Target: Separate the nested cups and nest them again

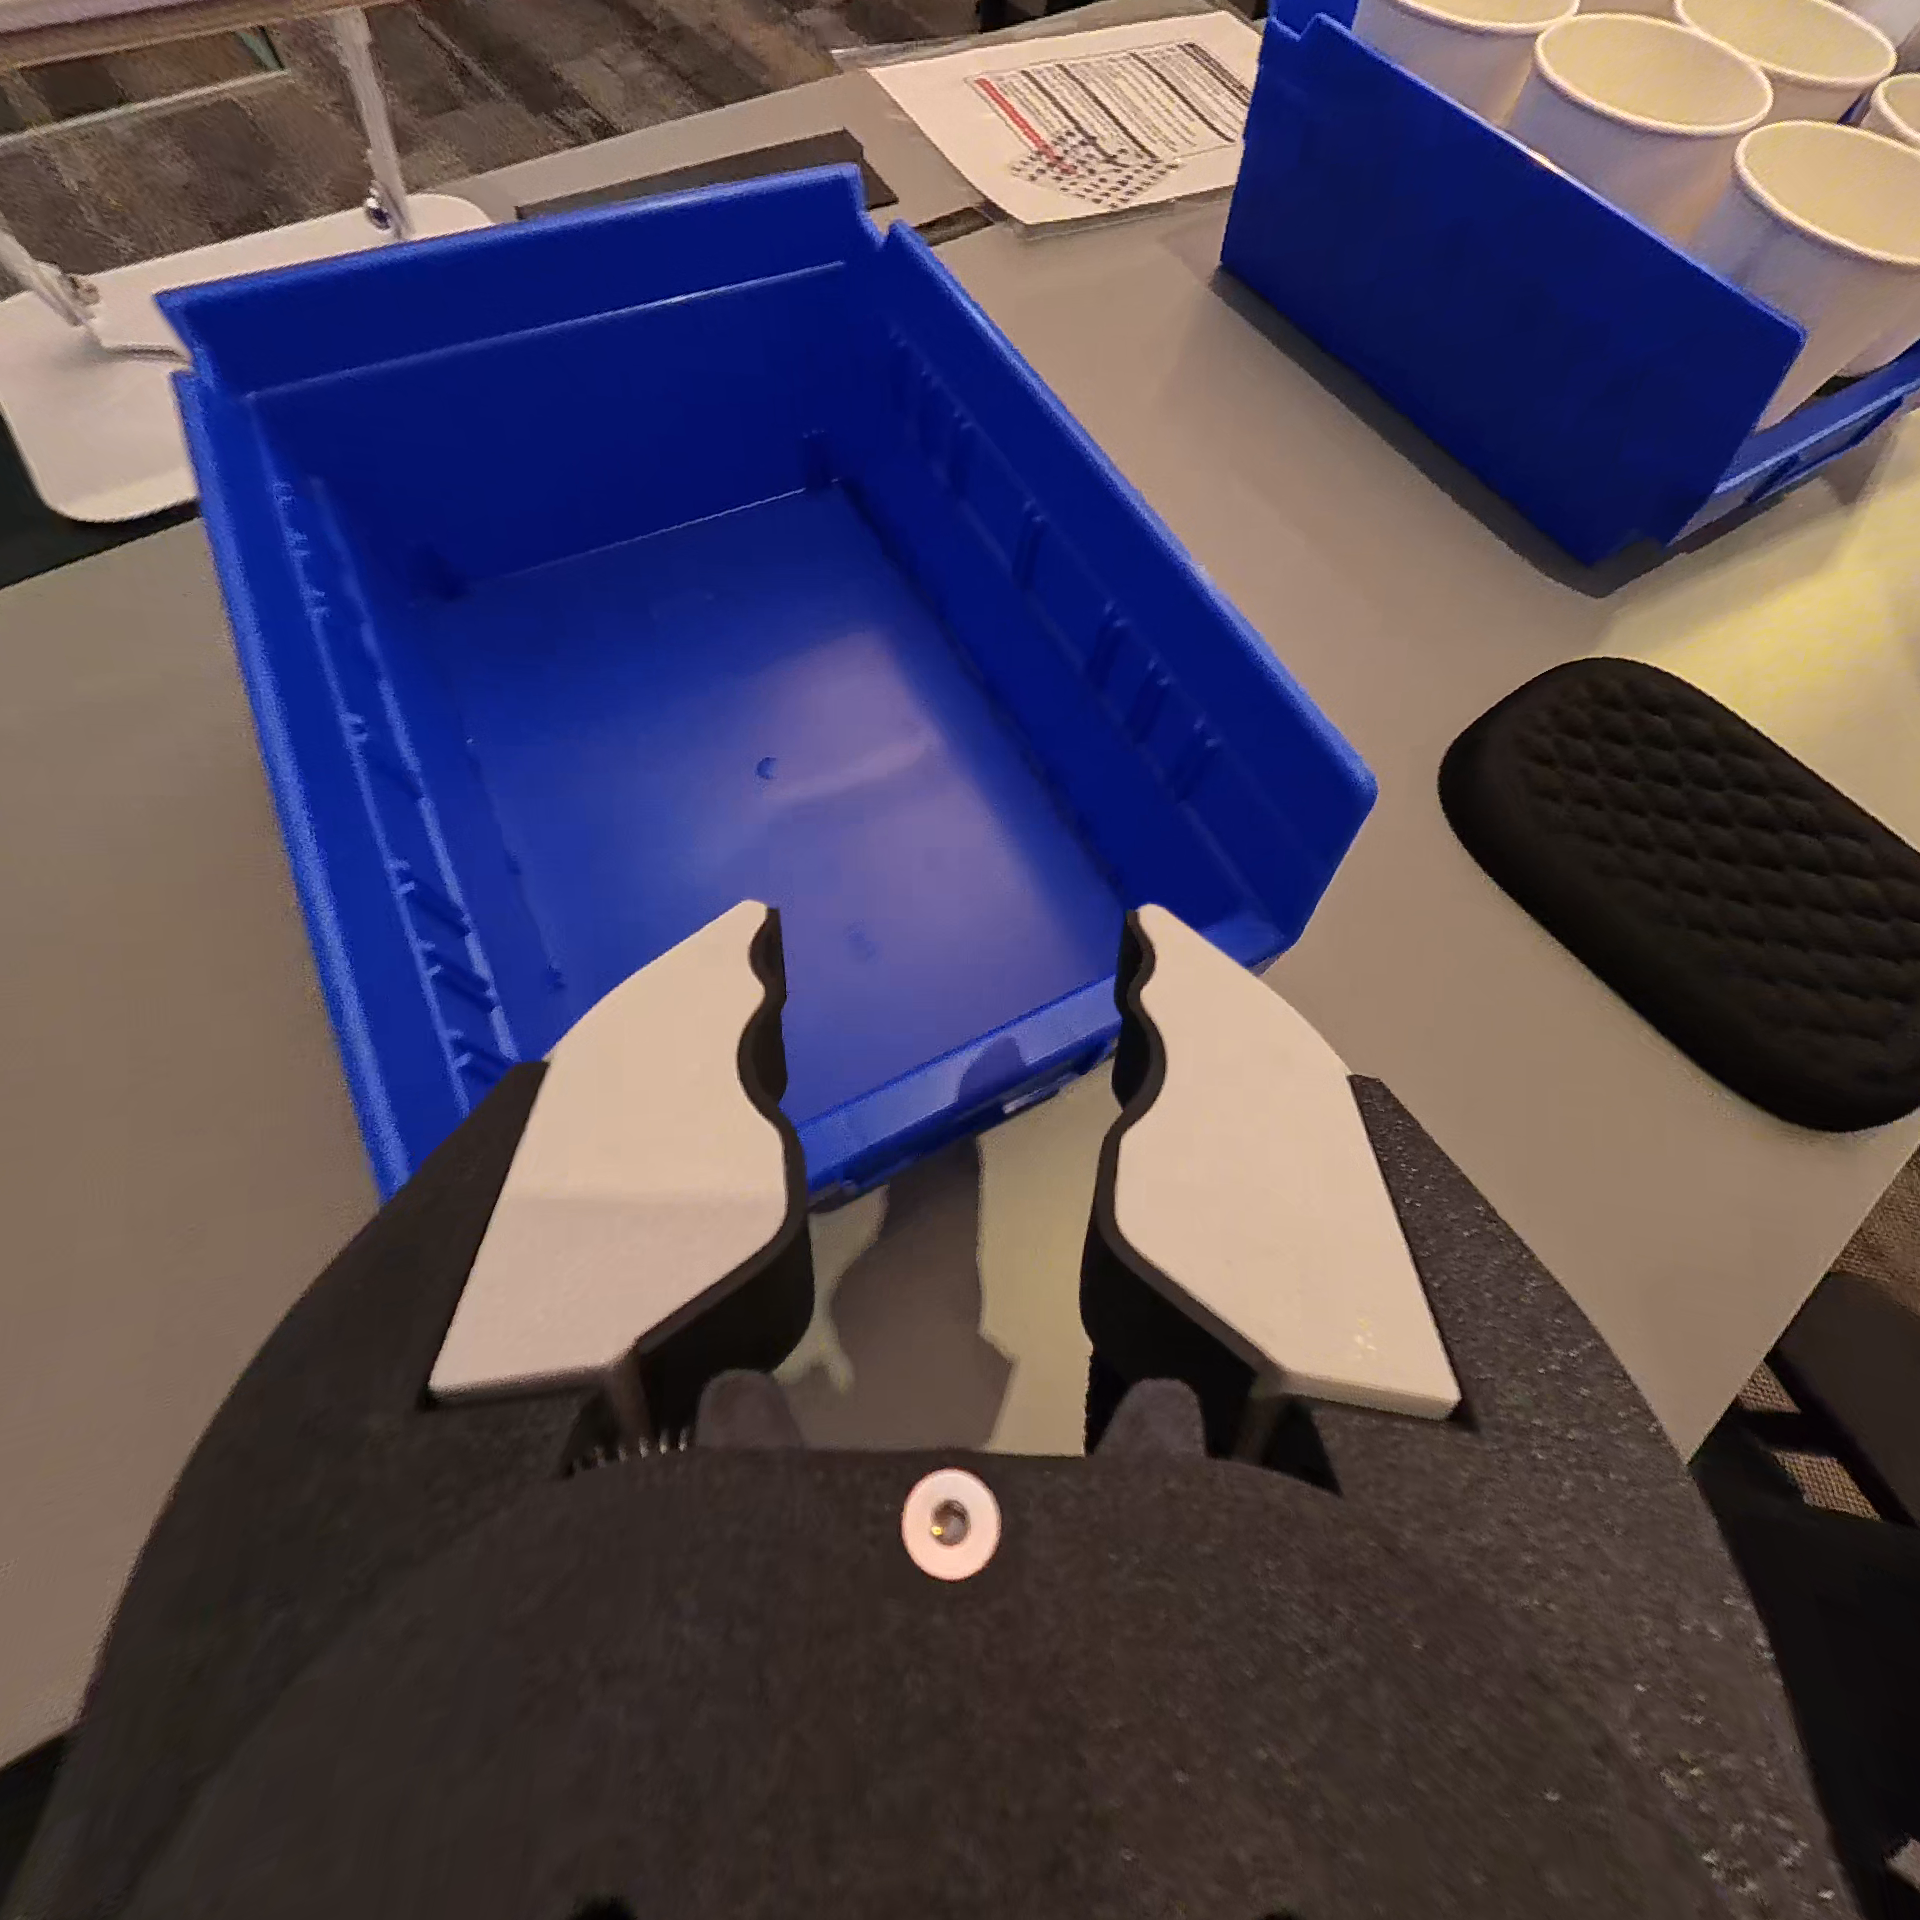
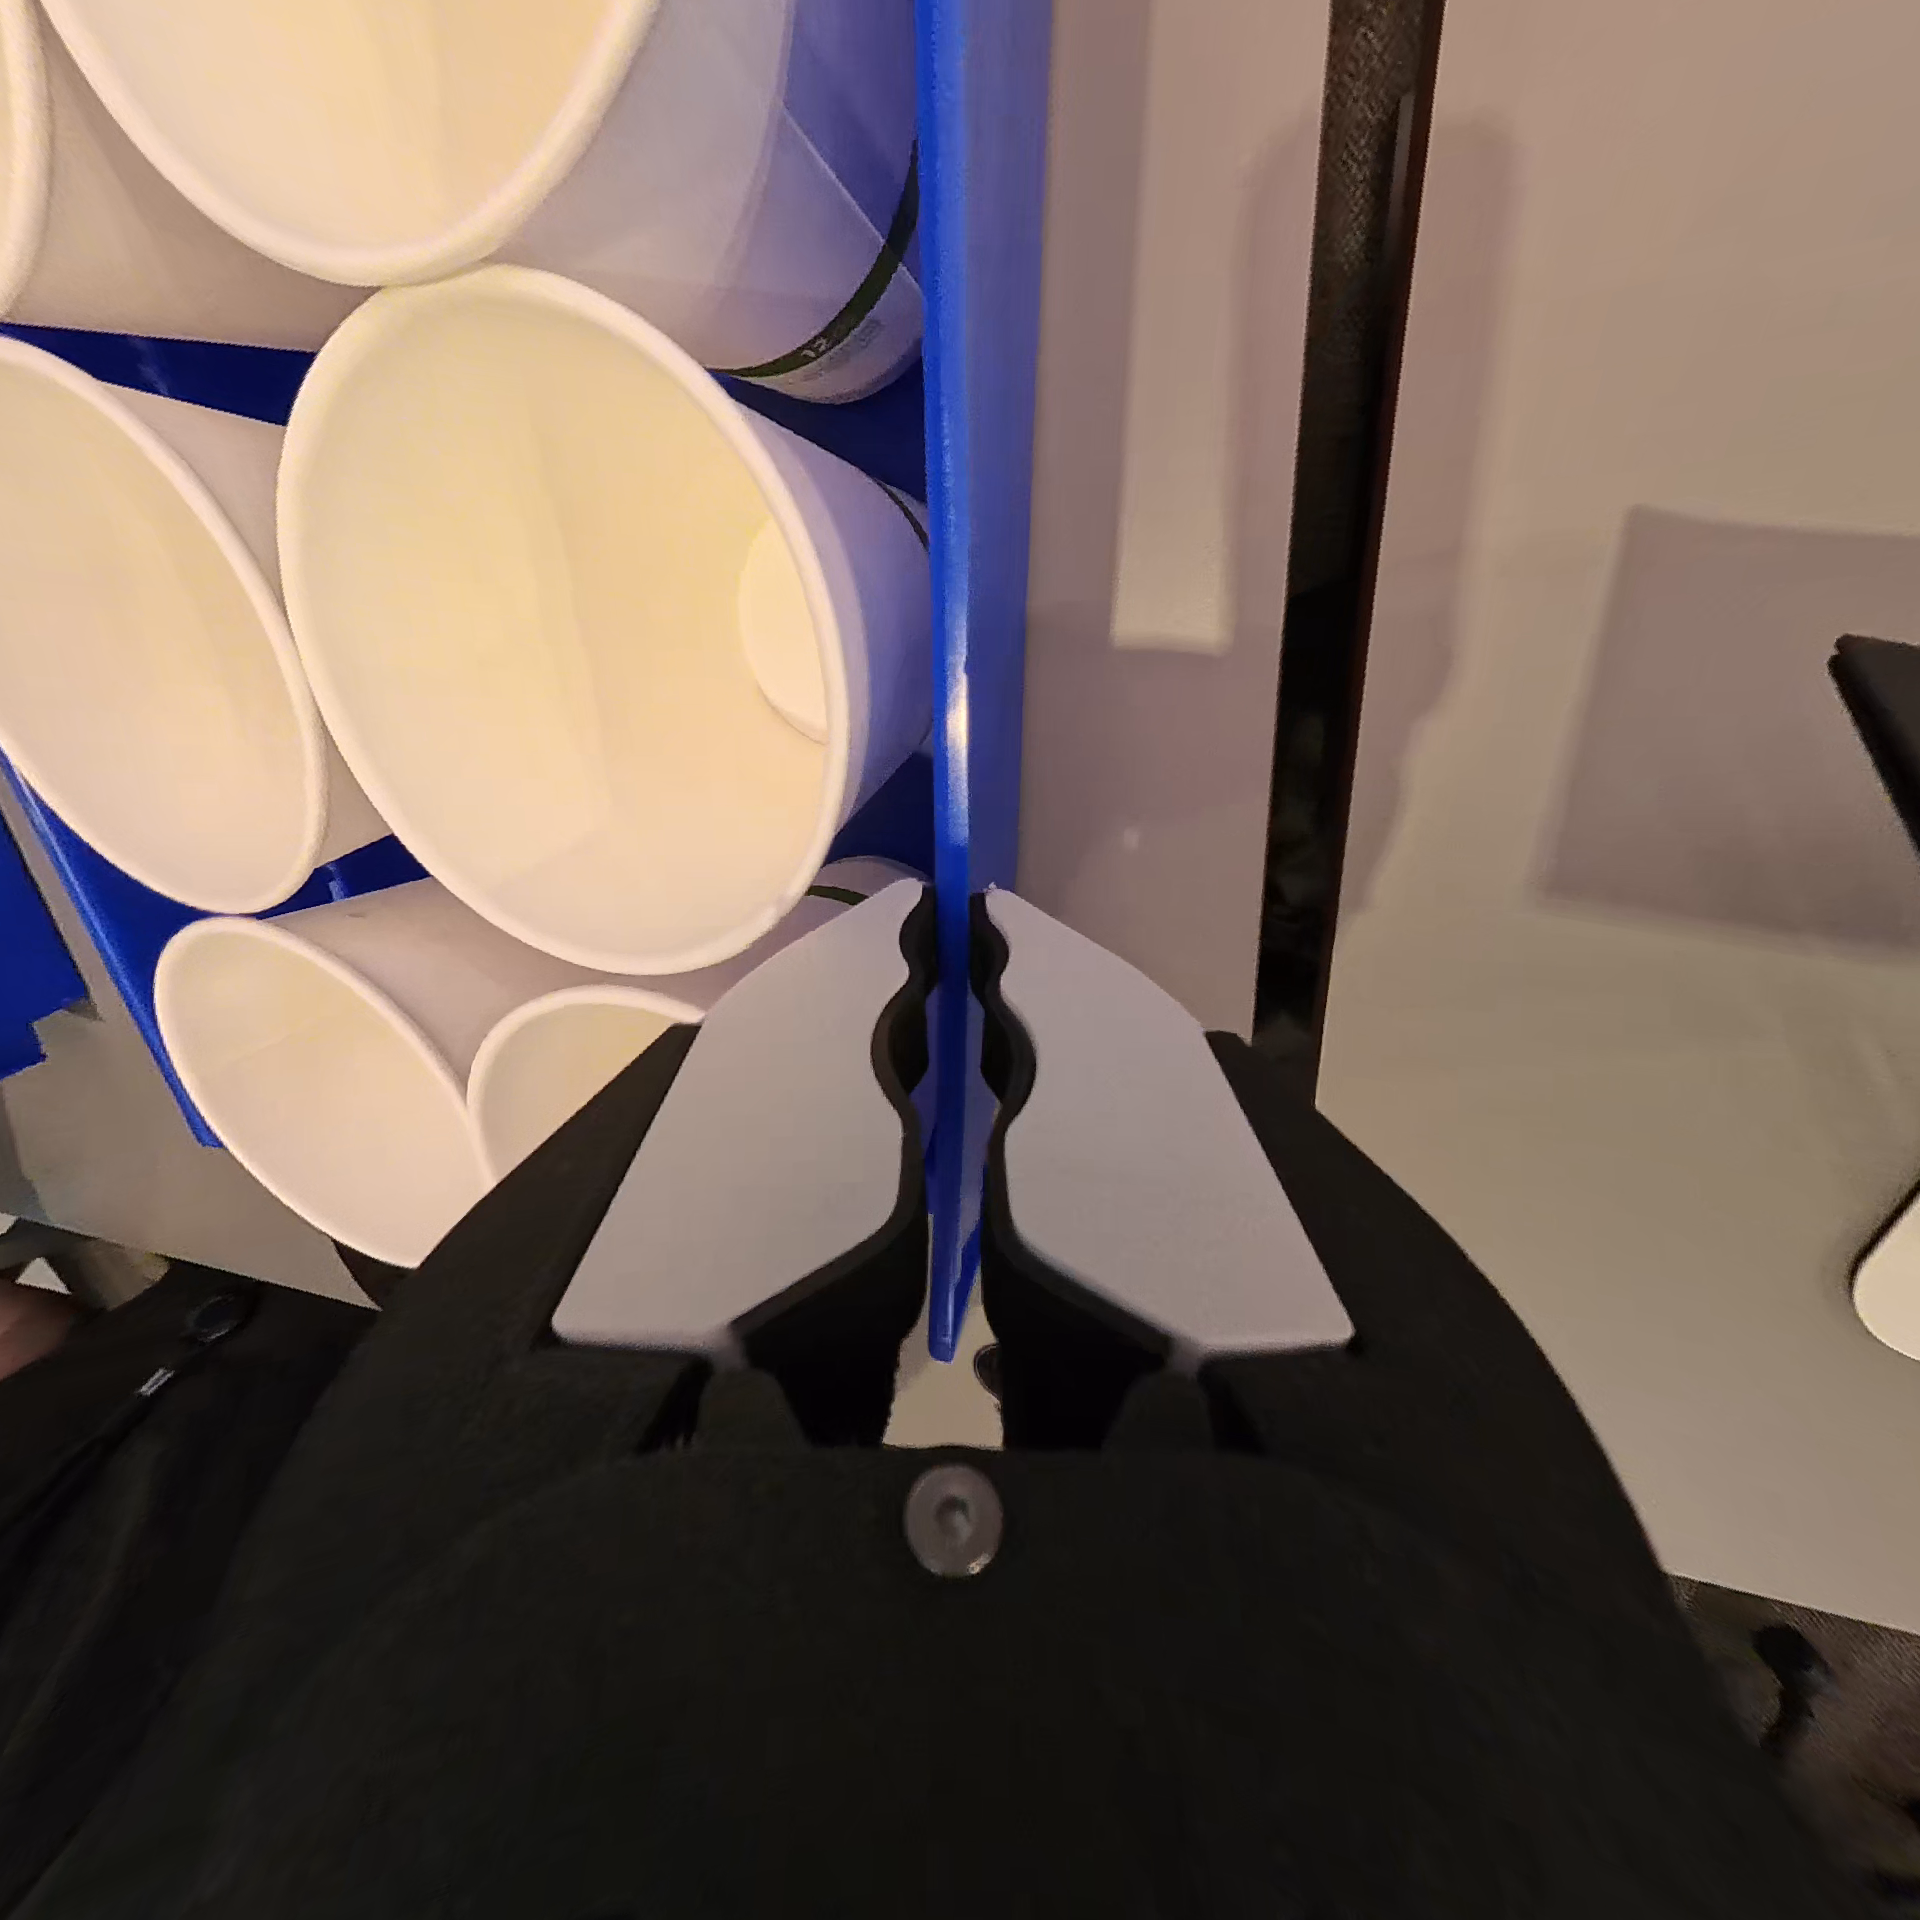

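Grey tabletop (image 1: 125, 831), matte, with patterned carpet beyond its far edge. On it, at centre of the left wrist view: one blue plastic bin (image 1: 1195, 665), long axis running away from the camera, nothing inside. Left gripper (image 1: 951, 925) poised above that bin's near end, jaws spread wide, nothing between them, no contact with the bin. To the right on the table: black textured oval pad (image 1: 1704, 883), well apart from the bin. Farther back and right: second blue bin (image 1: 1475, 343), holding white paper cups (image 1: 1652, 114) standing upright with open mouths up, packed close together. Whether any cup sits nested in another: cannot tell from this view. Behind, between the two bins: printed sheet of paper (image 1: 935, 114), flat on the table. At far left: white flat base (image 1: 94, 426) with a metal stem rising from it.

Right wrist view: right gripper (image 2: 948, 894) clamped onto the thin side wall of the second blue bin (image 2: 951, 520), one finger inside the wall, one outside. White paper cups (image 2: 540, 623) immediately left of the fingers (image 2: 810, 1122), nearest cup rim touching or just beside the inner finger. At right, pale surface and a dark object (image 2: 1881, 717), cut off by the frame edge.
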Available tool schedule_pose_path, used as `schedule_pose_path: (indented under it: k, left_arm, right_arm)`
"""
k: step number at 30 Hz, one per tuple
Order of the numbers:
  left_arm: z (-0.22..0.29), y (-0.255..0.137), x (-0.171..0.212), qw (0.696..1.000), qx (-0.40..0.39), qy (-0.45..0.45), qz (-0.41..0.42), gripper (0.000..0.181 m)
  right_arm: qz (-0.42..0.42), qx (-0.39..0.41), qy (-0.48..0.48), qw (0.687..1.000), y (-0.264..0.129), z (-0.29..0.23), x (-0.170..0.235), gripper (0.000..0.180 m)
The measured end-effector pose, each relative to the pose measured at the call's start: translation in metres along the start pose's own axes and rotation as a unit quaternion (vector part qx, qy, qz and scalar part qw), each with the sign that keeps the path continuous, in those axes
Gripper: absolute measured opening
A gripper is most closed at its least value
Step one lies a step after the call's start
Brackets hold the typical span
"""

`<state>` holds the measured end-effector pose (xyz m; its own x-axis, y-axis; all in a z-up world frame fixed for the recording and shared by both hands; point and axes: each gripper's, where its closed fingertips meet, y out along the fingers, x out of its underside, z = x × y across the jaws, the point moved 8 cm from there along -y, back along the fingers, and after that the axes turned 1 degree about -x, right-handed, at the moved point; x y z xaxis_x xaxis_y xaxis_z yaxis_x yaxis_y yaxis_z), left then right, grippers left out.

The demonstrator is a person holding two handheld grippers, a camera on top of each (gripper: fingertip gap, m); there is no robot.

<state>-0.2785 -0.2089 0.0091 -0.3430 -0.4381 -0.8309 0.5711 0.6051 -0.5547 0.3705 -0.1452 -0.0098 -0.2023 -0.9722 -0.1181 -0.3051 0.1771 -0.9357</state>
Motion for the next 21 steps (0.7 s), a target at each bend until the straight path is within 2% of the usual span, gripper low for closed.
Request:
schedule_pose_path:
  k: [7, 21]
  left_arm:
    - [-0.017, -0.020, 0.013, 1.000, -0.016, -0.012, 0.007, 0.060]
    - [-0.028, -0.026, 0.025, 0.999, -0.014, -0.028, 0.008, 0.061]
  right_arm:
    - [0.005, -0.009, 0.007, 1.000, -0.002, -0.005, 0.005, 0.005]
    - [0.023, -0.038, 0.010, 0.999, -0.008, -0.013, 0.009, 0.007]
